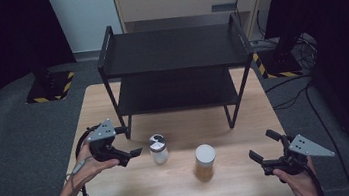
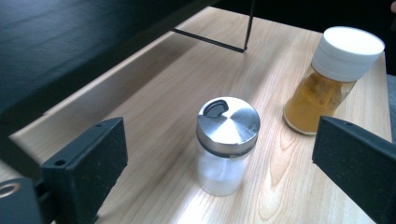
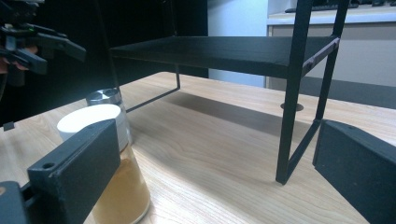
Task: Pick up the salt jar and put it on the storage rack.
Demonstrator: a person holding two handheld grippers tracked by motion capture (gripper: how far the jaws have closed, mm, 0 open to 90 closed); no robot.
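Reaching for the shaker [image 2: 227, 144] with left gripper [image 1: 130, 155] spread wide; glass body probably best clamped below lid; right gripper [image 1: 266, 154] open, idle.

No lettering, brand or number is legible: the metal-lidded shaker [image 2: 227, 144] and the white-capped spice jar [image 2: 332, 77], at its two o'clock, show unlabelled glass.

The room is dim, with light falling from overhead onto the tabletop [image 1: 124, 195], and dark corners all round. The shelf rack [image 1: 171, 48] casts a soft shadow beneath it. The metal-lidded jar [image 2: 227, 144] glints slightly; the near jaws look blurred.
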